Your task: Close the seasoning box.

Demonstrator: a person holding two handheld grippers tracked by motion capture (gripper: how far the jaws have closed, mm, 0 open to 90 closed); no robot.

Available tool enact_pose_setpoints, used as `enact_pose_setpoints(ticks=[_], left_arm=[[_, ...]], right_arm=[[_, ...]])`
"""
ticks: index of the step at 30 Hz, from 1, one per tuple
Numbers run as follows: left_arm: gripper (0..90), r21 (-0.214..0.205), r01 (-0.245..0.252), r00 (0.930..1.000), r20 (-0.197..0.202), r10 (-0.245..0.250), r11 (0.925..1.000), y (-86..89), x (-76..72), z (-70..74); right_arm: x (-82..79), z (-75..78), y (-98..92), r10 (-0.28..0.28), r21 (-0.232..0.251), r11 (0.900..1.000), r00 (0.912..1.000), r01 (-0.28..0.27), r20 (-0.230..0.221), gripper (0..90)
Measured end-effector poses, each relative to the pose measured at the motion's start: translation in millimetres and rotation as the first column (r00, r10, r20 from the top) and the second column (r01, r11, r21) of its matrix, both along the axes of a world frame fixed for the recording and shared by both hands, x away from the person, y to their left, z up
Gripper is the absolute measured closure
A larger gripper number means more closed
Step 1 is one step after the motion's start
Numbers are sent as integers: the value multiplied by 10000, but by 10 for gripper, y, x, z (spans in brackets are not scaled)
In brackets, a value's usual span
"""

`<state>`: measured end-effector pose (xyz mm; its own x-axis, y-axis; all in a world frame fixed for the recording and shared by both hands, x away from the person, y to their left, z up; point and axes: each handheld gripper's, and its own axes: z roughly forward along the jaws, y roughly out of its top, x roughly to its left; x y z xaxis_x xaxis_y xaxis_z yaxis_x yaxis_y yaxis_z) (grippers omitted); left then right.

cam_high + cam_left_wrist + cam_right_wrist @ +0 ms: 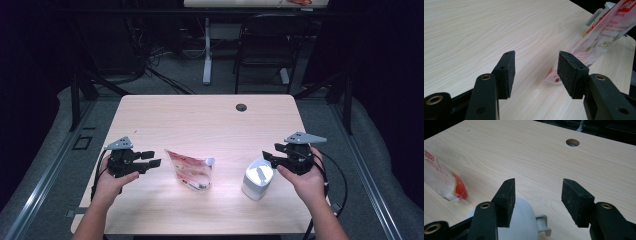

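On the pale wood-grain counter [200,120] the red-and-white spouted refill pouch [190,171] lies between two empty, wide-open tools — the left tool [150,159] aimed at it, the right tool [269,153] poised over the white plastic dispenser bottle [257,179] — apparently readying a refill.

On the table [210,120], the pouch [192,170] stands just right of my left gripper [149,159]; the bottle [257,179] sits just below-left of my right gripper [270,152].
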<state>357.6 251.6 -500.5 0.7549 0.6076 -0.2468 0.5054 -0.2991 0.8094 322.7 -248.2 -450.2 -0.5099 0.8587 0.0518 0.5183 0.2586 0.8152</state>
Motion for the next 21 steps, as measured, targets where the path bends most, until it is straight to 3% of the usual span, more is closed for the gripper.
enact_pose_setpoints(ticks=[10, 21], left_arm=[[486, 6, -43, 10000, -25, 43, 10000, 3, 0, -3], [484, 12, -99, 9999, -45, 99, 9999, 13, 3, -14]], right_arm=[[-37, -63, -7, 18, 82, 10000, 9999, -17, -99, 447], [-100, -125, -117, -321, 235, 9992, 9995, 322, -79, 447]])
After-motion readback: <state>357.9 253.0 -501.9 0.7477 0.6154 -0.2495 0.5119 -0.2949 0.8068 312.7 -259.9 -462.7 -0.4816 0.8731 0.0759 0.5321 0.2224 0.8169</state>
